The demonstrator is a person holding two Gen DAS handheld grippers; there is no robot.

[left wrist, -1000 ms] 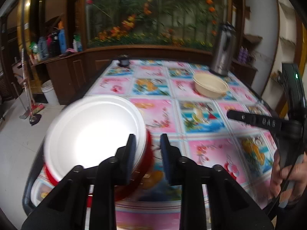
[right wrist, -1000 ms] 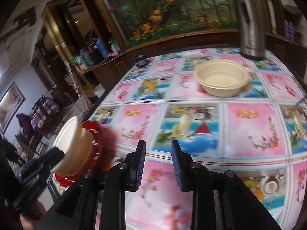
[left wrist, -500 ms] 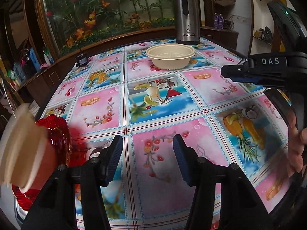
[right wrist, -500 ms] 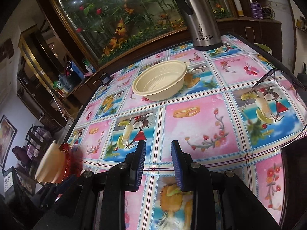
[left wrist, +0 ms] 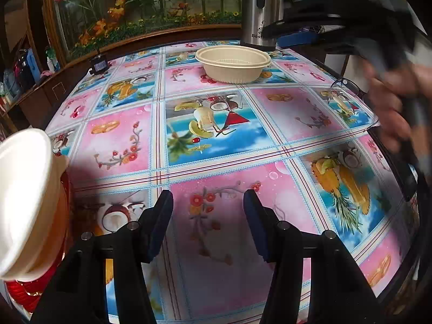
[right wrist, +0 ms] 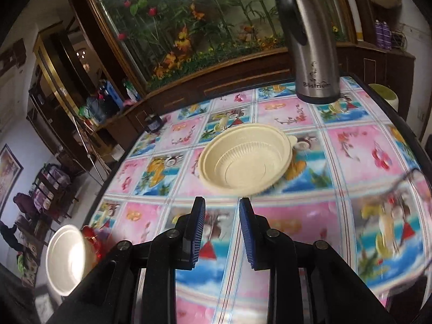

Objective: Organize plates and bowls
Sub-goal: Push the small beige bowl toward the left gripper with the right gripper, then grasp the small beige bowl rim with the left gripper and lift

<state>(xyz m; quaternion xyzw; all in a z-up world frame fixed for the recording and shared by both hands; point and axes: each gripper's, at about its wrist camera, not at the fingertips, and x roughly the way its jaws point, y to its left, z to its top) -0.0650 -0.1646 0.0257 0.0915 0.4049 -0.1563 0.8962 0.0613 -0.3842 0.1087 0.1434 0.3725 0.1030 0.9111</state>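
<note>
A cream bowl [left wrist: 233, 64] sits at the far side of the table, in front of the steel flask; it also shows in the right wrist view [right wrist: 245, 159]. A white bowl [left wrist: 24, 202] rests on a red plate [left wrist: 29, 289] at the table's near left edge, and shows in the right wrist view [right wrist: 66, 259]. My left gripper [left wrist: 208, 224] is open and empty over the tablecloth, right of the white bowl. My right gripper [right wrist: 220, 232] is open and empty, just short of the cream bowl's near rim.
A steel flask [right wrist: 314, 48] stands at the far right of the table. Eyeglasses [left wrist: 345, 87] lie near the right edge. A small dark object [left wrist: 98, 66] sits at the far left corner. The flowered tablecloth [left wrist: 216, 135] covers the table.
My left gripper let go of the white bowl on the red plate, opened wide and swung right. My right gripper moved forward toward the cream bowl.
</note>
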